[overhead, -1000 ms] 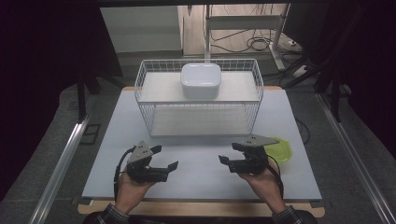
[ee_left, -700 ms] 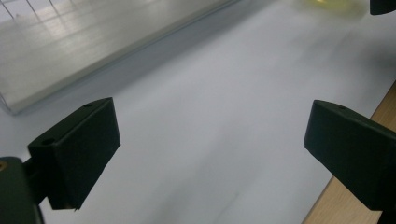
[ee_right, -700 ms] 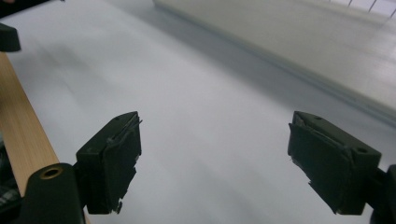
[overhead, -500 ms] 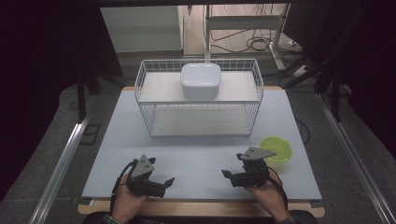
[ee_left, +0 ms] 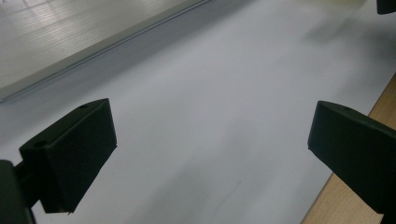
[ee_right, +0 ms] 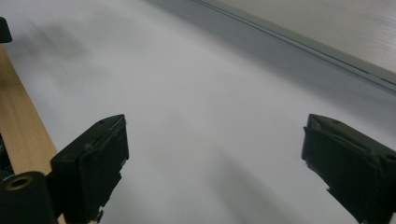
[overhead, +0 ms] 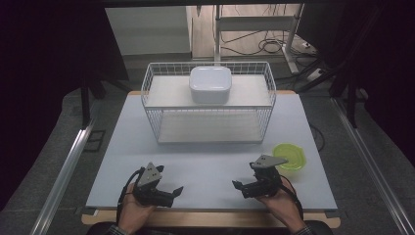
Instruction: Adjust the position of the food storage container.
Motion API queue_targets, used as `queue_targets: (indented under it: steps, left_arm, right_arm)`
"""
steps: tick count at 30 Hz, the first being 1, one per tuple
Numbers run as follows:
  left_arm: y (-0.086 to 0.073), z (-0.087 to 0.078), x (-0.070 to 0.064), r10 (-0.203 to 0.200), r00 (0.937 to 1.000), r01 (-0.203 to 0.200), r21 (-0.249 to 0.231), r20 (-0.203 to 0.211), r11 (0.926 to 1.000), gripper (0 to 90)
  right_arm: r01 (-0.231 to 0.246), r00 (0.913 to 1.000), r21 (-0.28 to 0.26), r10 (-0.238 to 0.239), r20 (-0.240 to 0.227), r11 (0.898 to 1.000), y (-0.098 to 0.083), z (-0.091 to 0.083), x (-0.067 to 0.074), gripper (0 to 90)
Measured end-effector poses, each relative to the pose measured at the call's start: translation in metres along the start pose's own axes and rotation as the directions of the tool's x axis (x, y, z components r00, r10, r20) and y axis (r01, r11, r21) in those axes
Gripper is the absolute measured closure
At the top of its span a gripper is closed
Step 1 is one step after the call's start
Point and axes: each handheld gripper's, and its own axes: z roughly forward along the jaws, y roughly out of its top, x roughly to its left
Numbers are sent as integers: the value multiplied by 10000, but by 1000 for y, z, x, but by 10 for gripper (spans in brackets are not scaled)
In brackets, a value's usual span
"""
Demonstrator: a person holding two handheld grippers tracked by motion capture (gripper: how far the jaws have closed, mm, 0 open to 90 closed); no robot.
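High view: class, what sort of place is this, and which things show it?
Probably a lab recording bench: a white mat-covered table, loose floor cables behind it, and a hand-held left gripper.

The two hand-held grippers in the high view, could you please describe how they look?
Both are black with two blocky black jaws. The left hand-held gripper and the right hand-held gripper each carry a grey three-cornered plate on top, and a black cable trails back from each past the hand. A dark patterned sleeve cuff shows at the left wrist.
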Motion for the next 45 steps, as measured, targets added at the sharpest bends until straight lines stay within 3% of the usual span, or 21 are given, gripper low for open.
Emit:
queue_targets:
  steps: [5,6,7,9,11,13,18,24,27,29,31,33,37,38,39,43,45]
  left_arm:
    - [0,0,0,14,10000,-14,34,1,10000,11]
    - [0,1,0,4,10000,-4,48,11,10000,12]
    - [0,1,0,1,10000,-1,56,11,10000,12]
    - [0,1,0,24,10000,-24,105,-7,9999,12]
    - [-1,2,1,0,10000,0,146,-4,9999,13]
    - [-1,2,1,8,10000,-8,183,5,9998,14]
    - [-1,3,1,2,10000,-3,229,42,9997,16]
    - [-2,4,1,-14,10000,12,354,66,9994,18]
    - [-2,4,1,-32,10000,29,347,84,9994,20]
    - [-2,4,1,-53,9999,50,337,102,9994,20]
    - [-2,4,1,-86,9999,82,327,115,9994,20]
    - [-2,4,2,-126,9998,121,325,140,9994,21]
    - [-2,5,3,-192,9997,185,342,175,9992,21]
    - [-2,5,3,-197,9996,190,362,187,9992,22]
    - [-2,5,3,-197,9996,190,362,187,9992,22]
    - [-3,6,3,-210,9996,202,403,208,9990,23]
    - [-3,6,4,-231,9995,220,436,234,9988,23]
  right_arm:
    - [-30,10000,27,30,24,10000,2,-3,0,64]
    - [-54,9997,-45,56,239,10000,3,-6,-1,135]
    - [-54,9997,-45,56,239,10000,3,-6,-1,135]
    - [-187,9993,-17,188,331,9998,4,-11,-4,228]
    - [-271,9974,-52,274,666,9996,6,-20,-10,388]
    - [-269,9965,-74,274,786,9996,6,-22,-12,430]
    - [-321,9910,-158,339,1297,9994,8,-39,-24,684]
    - [-836,9736,-547,932,2082,9950,6,-59,-48,850]
    - [-1058,9586,-825,1237,2565,9910,4,-70,-62,895]
    - [-1332,9421,-943,1556,2971,9866,1,-77,-73,897]
    - [-1553,9306,-1064,1816,3177,9821,-2,-83,-82,898]
    - [-1796,9137,-1206,2110,3472,9763,-6,-90,-94,897]
    - [-2115,8926,-1403,2497,3753,9672,-13,-95,-111,898]
    - [-2252,8801,-1388,2625,3957,9644,-17,-95,-119,897]
    - [-2252,8801,-1388,2625,3957,9644,-17,-95,-119,897]
    - [-2546,8520,-1281,2850,4392,9585,-26,-94,-138,897]
    - [-2586,8490,-1258,2874,4434,9578,-27,-94,-140,897]
